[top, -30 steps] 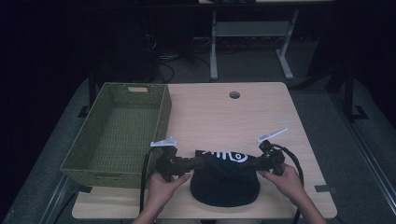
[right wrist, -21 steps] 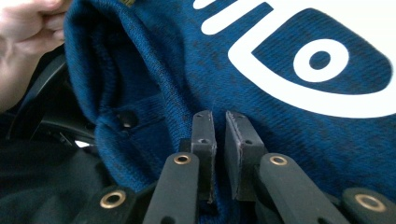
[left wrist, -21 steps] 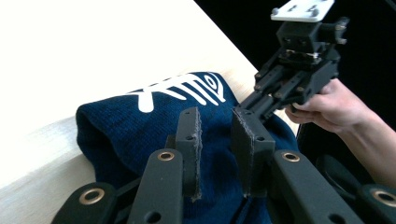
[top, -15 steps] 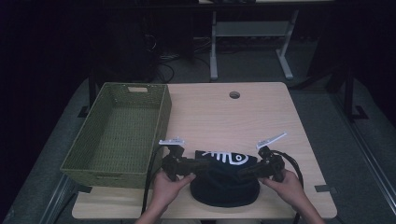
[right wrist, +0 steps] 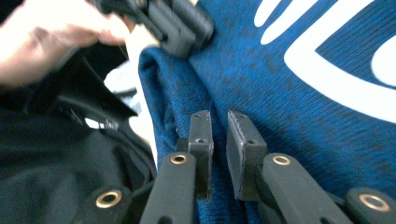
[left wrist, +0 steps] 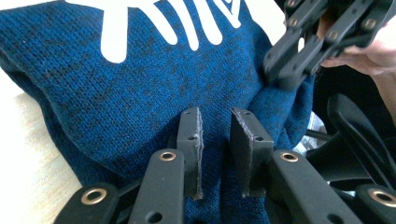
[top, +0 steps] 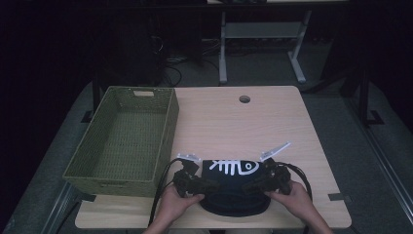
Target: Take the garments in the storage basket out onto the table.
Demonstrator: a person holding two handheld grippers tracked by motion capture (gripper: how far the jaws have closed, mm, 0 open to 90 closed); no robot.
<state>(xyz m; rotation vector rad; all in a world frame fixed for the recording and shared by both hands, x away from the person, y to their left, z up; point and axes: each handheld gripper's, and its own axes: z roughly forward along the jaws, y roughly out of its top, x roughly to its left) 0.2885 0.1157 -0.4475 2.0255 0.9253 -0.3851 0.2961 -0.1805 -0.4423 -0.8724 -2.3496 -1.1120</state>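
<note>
Blue knitted garment [top: 234, 183] lies crosswise at lower centre, left tongs [top: 202, 185] and right tongs [top: 253, 184] pinching its opposite ends, jaws narrow.

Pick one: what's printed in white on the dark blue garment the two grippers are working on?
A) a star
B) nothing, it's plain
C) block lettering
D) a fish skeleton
D: the high view shows a white fish skeleton, ribs and head with an eye, on the folded dark blue garment lying at the near table edge beside the green woven basket.
</note>
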